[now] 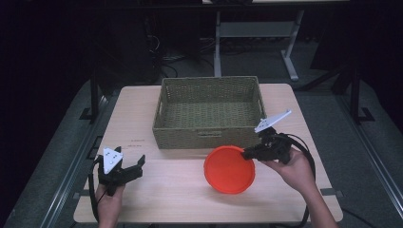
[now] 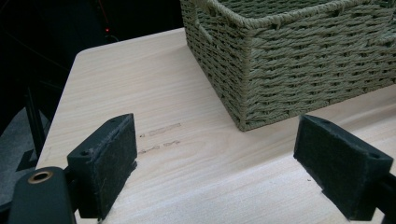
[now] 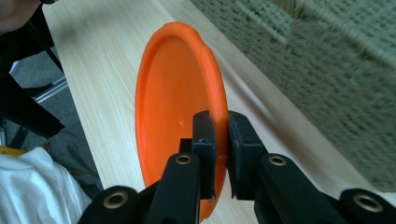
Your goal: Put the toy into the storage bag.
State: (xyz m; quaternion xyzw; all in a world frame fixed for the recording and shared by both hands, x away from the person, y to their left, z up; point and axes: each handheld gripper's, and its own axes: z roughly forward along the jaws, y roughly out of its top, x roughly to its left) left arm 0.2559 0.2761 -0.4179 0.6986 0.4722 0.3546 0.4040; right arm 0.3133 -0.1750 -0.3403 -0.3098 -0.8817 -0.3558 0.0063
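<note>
The orange plate point(image 1: 229, 169) is clamped at its rim by the right gripper point(image 1: 248, 153); in the right gripper view the two black pads are seen pressed together on the plate point(image 3: 180, 107) edge, one on each face. The plate is held tilted, its lower edge close over the table point(image 1: 166, 199), and it extends away from the right gripper toward the person's left. The woven basket point(image 1: 207, 113) is seen just beyond the right gripper and the plate, apart from both; in the right gripper view its wall point(image 3: 327, 70) is blurred.

The left gripper point(image 1: 134, 167) is held low over the table, well apart from the plate, which lies to its right. Its jaws are spread wide with nothing between them; in the left gripper view bare tabletop point(image 2: 187, 168) is seen between the pads, and the near corner of the basket point(image 2: 243, 116) stands ahead of them.
</note>
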